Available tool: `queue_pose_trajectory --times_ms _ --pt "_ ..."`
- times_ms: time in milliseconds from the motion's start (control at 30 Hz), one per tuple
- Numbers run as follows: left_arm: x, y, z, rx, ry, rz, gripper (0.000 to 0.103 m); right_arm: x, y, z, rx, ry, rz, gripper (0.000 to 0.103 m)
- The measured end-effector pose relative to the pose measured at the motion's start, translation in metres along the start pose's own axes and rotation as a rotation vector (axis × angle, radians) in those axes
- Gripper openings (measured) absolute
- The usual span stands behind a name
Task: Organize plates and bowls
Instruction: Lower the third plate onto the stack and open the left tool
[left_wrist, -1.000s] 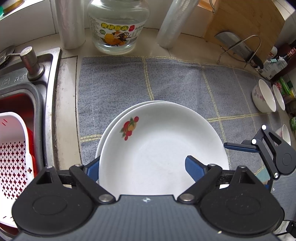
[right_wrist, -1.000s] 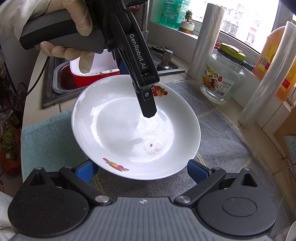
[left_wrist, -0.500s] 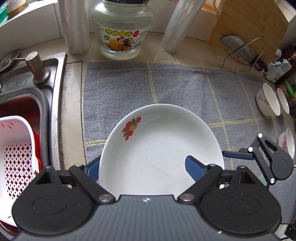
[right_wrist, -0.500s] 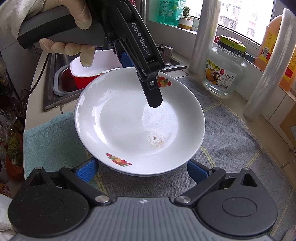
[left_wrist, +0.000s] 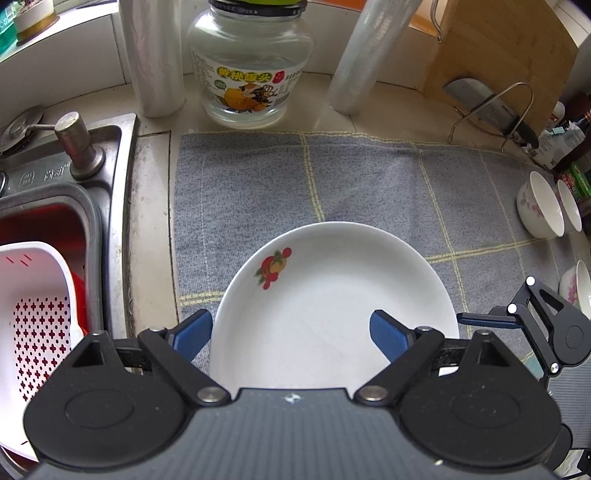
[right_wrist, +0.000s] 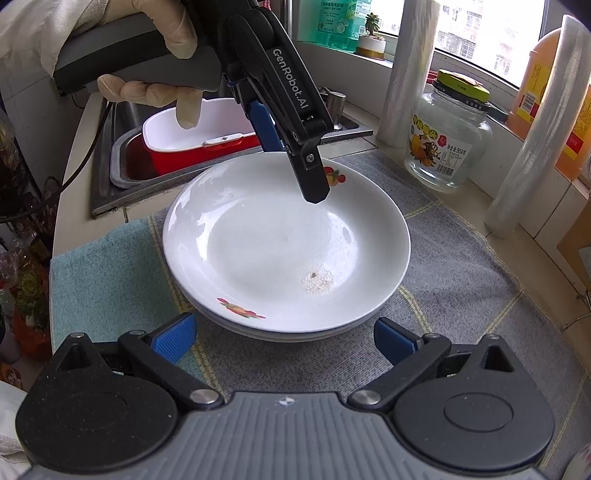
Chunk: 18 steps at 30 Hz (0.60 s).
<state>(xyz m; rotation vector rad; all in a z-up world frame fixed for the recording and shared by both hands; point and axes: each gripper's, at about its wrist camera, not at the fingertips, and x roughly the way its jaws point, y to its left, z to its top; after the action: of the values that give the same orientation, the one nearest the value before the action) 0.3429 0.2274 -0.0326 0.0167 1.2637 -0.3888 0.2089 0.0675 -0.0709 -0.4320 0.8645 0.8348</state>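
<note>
step: stacking. The white round ceramic plate with red fruit print sits on top of other white plates; their rims show under its near edge in the right wrist view. You look done or nearly done placing it.
plate place: on the grey checked cloth mat on the bench, just beside the steel sink, where a red tub carries a white perforated basket.
left hand-held gripper: jaws apart, straddling the plate's near rim, one blue pad outside the rim, the other over the inside. In the right wrist view its finger hangs over the far part of the plate; I can't tell if the pads press the rim, but it reads as apart, not clamped.
right hand-held gripper: jaws apart, nothing between them, just in front of the stack's near edge, not touching.
gloved hand: yours, on the left tool's grey handle.
bowls: small white ceramic bowls with pink flower print lie at the mat's right edge, well apart from the stack, not yet gathered.
next: lift the left tool straight up off the rim so the stack isn't dragged, then go to the bowls.
risk: the stack looks slightly off-centre, so a nudge could slide the top plate.
background: clear glass jar with peach label behind the mat.
</note>
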Motion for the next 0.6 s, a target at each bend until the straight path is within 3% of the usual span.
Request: queue_pose_trajectory --times_ms 333,600 --pt "-0.026 -0.043 -0.022 0.132 -0.217 0.058 0.093 -0.011 -0.007 -0.001 0.017 -0.019 -0.037 0.103" --pt "-0.043 -0.083 -0.036 0.18 -0.347 0.057 0.094 -0.036 -0.02 -0.014 0.071 -0.035 -0.146 0.103"
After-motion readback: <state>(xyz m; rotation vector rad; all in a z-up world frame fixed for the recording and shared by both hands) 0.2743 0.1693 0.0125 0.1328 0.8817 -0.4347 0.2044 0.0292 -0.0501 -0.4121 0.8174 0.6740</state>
